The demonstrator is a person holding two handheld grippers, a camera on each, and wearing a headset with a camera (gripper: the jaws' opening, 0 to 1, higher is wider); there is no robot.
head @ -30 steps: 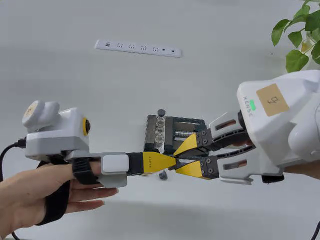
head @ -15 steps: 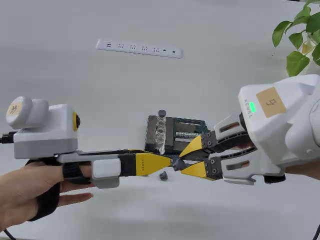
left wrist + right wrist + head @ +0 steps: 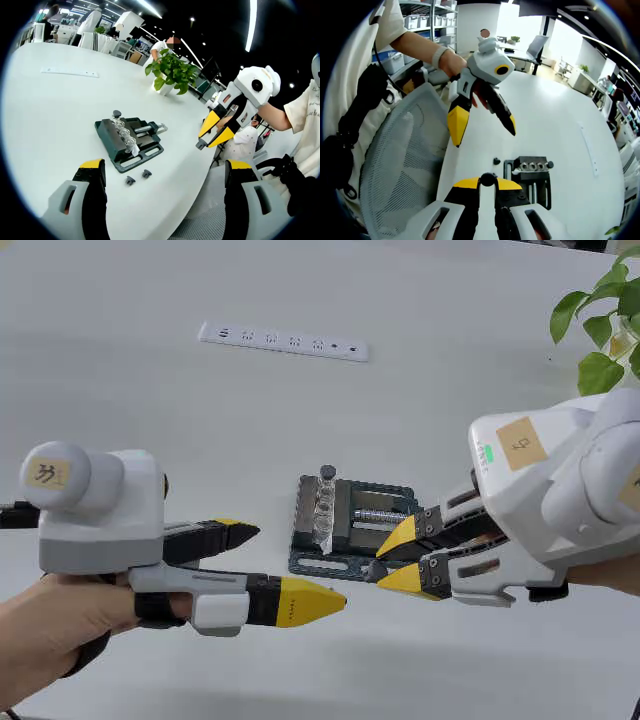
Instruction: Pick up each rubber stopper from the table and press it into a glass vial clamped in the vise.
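Note:
A dark vise [image 3: 352,540] [image 3: 131,145] [image 3: 535,186] clamps a row of glass vials [image 3: 322,512] [image 3: 123,133]. The far vial carries a grey stopper [image 3: 326,472] [image 3: 116,114]. My right gripper [image 3: 375,565] [image 3: 488,181] [image 3: 200,145] hovers at the vise's near right corner, shut on a dark rubber stopper [image 3: 487,178]. My left gripper [image 3: 299,564] [image 3: 162,166] [image 3: 484,137] stands open and holds nothing, left of the vise. Two loose stoppers [image 3: 130,180] [image 3: 146,173] lie on the table in front of the vise; one loose stopper [image 3: 496,161] lies beside the vise in the right gripper view.
A white power strip [image 3: 283,340] [image 3: 70,73] lies far back on the white table. A potted plant [image 3: 600,320] [image 3: 172,72] stands at the back right. A grey mesh chair [image 3: 400,165] stands by the table's near edge.
The left gripper has opened and drawn back to the left, away from the right gripper's tips. The right gripper keeps the stopper and has shifted slightly right.

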